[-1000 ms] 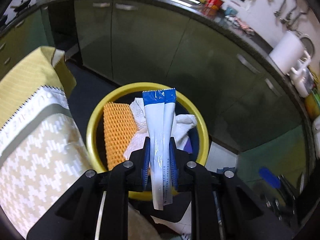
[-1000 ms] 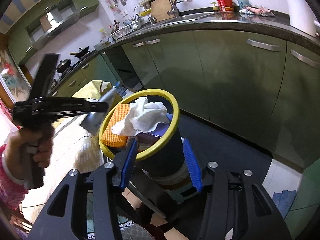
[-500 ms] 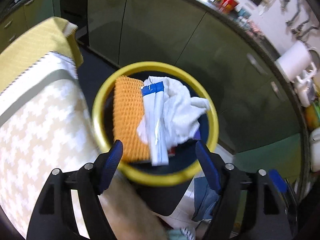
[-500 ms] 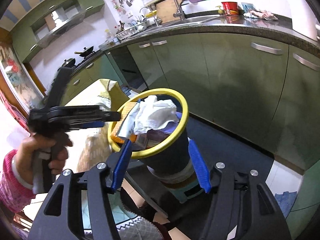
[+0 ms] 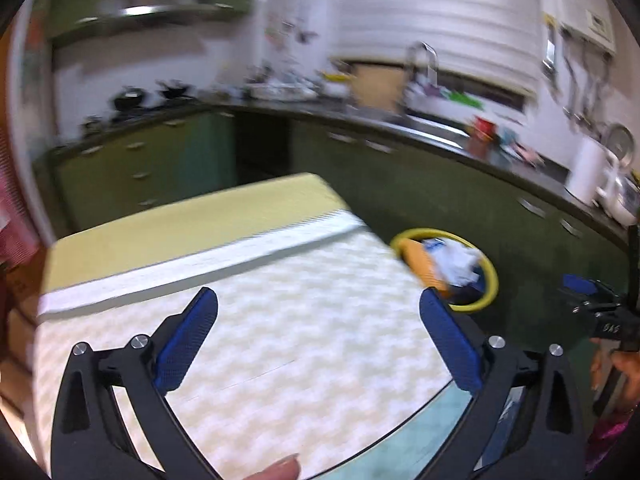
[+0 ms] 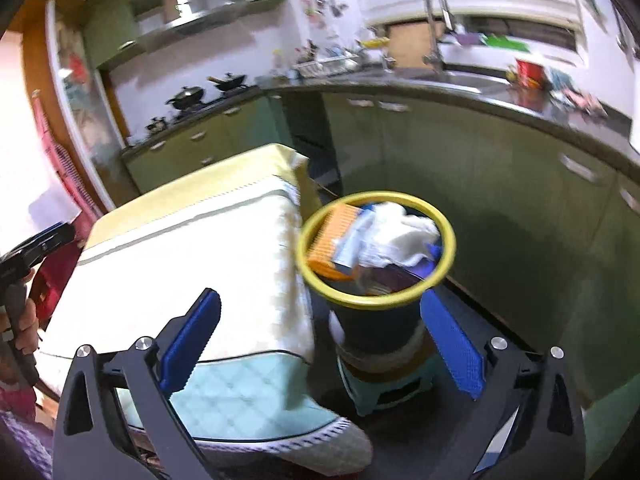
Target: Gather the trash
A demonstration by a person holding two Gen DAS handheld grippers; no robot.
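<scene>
Trash bin (image 6: 376,248) sits full beside the bench (image 5: 248,320). Both hand-held grippers, left (image 5: 316,336) and right (image 6: 320,344), tilt downward, jaws opening wide and empty.

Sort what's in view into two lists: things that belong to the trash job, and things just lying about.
Part of the job:
- yellow-rimmed trash bin
- orange mesh sponge, in the bin
- blue-and-white packet, in the bin
- white crumpled tissue, in the bin
- left gripper, jaws opening, nothing between them
- right gripper, jaws opening, nothing between them

Just lying about:
- table
- woks on the stove
- faucet
- red container
- paper towel roll
</scene>
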